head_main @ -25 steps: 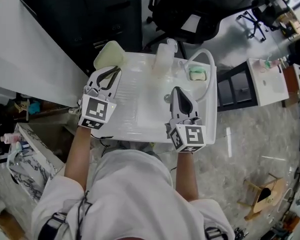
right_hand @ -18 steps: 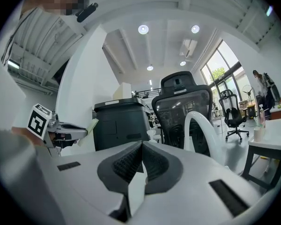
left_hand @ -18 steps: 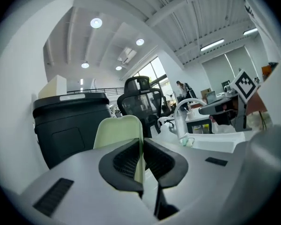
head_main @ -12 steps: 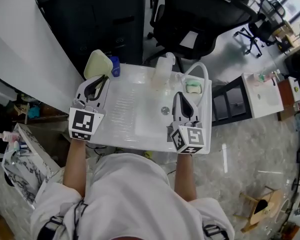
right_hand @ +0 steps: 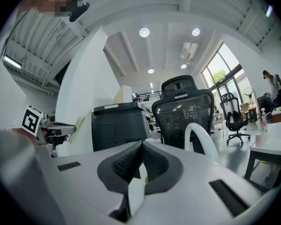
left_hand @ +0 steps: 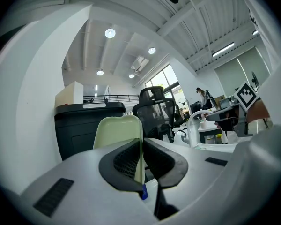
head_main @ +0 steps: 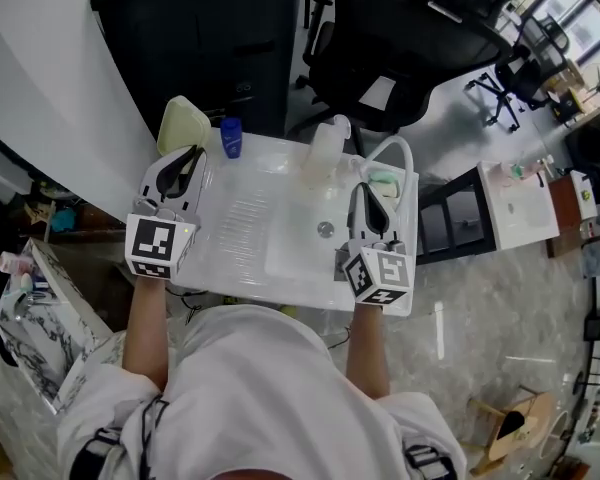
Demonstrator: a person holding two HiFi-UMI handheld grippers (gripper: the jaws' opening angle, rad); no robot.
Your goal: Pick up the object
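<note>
So the white plastic-wrapped counter (head_main: 280,238) has a pale green rounded plastic panel (head_main: 183,125) at its far-left corner, dead ahead of the left tongs (head_main: 185,160), probably the nearer pair. Those and the right tongs (head_main: 363,190) are pressed together, empty.

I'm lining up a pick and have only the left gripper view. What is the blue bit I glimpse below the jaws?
Observer: The head view shows what looks like a small blue bottle, standing just right of the green board at the back of the table.
Operator: Is the right gripper free to help?
Observer: Its own view shows the right gripper with jaws together and nothing between them.
</note>
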